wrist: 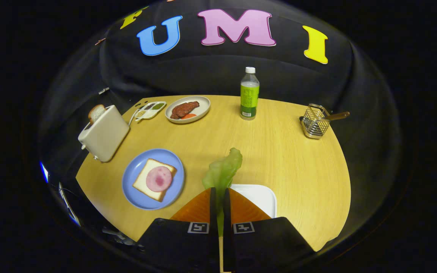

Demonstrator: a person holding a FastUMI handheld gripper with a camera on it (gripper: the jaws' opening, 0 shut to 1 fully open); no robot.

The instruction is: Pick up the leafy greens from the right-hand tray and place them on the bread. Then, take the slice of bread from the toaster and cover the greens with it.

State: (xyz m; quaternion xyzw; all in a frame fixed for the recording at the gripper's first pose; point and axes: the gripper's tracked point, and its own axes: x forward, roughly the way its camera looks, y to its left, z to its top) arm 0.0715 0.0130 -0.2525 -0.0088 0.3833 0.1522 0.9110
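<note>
My gripper (220, 191) is shut on the leafy greens (224, 170), which stick up and forward from between the fingertips, held above the table. Right under and behind the fingers lies the white tray (259, 197). To the left of the fingers a blue plate (135, 193) carries a slice of bread (142, 182) topped with a round pink slice of ham (159, 179). Further left and beyond it stands a cream toaster (104, 134) with a slice of bread (96, 112) poking out of its slot.
On the wooden table (286, 159), a green-labelled bottle (249, 94) stands at the far middle, a wire basket (315, 122) with a handle at the far right, an oval plate (188, 109) with meat and a small divided condiment dish (151, 110) at the far left.
</note>
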